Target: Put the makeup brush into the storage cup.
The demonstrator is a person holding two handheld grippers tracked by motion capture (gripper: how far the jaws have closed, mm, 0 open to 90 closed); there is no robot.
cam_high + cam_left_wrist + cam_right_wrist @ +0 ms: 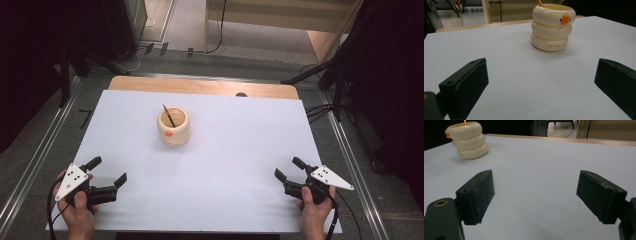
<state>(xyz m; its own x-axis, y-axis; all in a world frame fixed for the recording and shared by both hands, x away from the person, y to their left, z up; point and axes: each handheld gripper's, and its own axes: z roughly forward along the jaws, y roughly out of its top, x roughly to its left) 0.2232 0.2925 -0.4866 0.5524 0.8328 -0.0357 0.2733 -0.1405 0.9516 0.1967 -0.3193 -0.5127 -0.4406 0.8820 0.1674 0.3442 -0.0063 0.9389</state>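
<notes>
Cream in colour, the holder [173, 126] was built like three stacked rings, with a small orange duck bill on its top ring and a line of tiny lettering on the bottom one, too small to read. It stood upright toward the far middle of the white table surface [225, 165], well apart from both of your grippers. A dark, thin stick [168, 115], brush or pencil I could not tell, leaned inside it, its end poking above the rim.

Beyond the white sheet a strip of bare wood ran along the table's far edge, then grey floor with cables, dark stands on both sides and a pale wooden panel at the back.

You held the left gripper [108, 171] near the table's front left corner, jaws spread wide with nothing between them. Your right gripper [289, 168] sat near the front right corner, jaws likewise wide apart and empty, both pointed toward the holder.
</notes>
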